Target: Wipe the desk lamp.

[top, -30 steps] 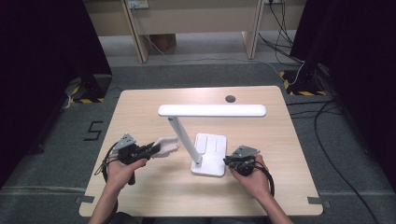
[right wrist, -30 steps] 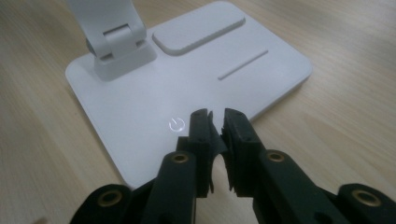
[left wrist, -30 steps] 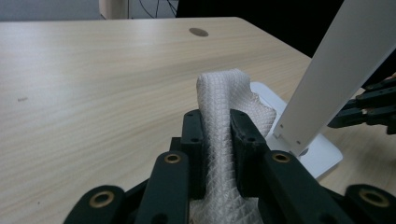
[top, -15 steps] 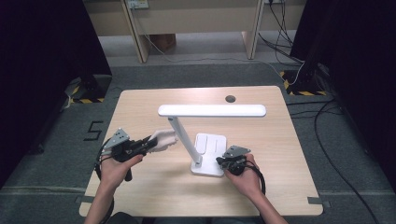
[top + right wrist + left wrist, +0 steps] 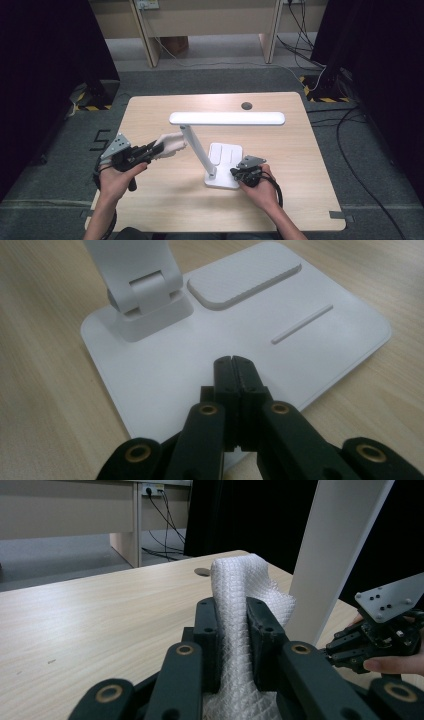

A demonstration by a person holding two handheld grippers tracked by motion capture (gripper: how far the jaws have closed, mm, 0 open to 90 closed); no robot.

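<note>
Since 1 second ago the left tongs (image 5: 150, 150), clamped on the white cloth (image 5: 170, 144), have lifted toward the lamp (image 5: 200, 150) while the right tongs (image 5: 235, 173), just closed empty, press its base; a hard wipe could tip it.

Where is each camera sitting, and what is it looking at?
High view: sits above the person's side, looks forward and down on the table; both forearms, left gripper and right gripper show.
Left gripper view: rides on the left gripper, looks along its jaws shut on the white cloth; the other hand's fingertip shows.
Right gripper view: rides on the right gripper, looks down its shut jaws at the lamp base.
Shared: every view shows the white lamp.
</note>
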